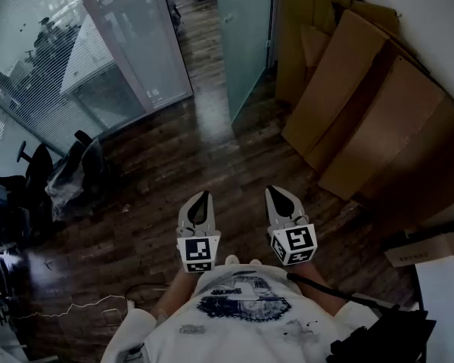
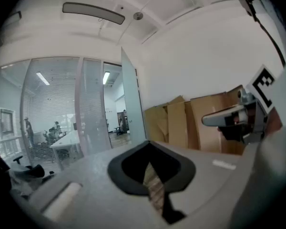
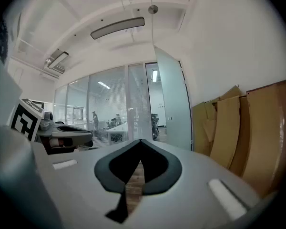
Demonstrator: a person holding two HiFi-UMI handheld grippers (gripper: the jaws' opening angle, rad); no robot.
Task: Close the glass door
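glass door (image 1: 246,44) ajar, top cropped in head view; left gripper (image 1: 203,195) and right gripper (image 1: 277,190) closed, empty.

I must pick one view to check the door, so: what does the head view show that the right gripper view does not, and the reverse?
Only the head view: the person's white shirt, black office chairs at its left, a small box at right. Only the right gripper view: the ceiling with its long lamp. Both: the open glass door, the leaning cardboard sheets, the left gripper.
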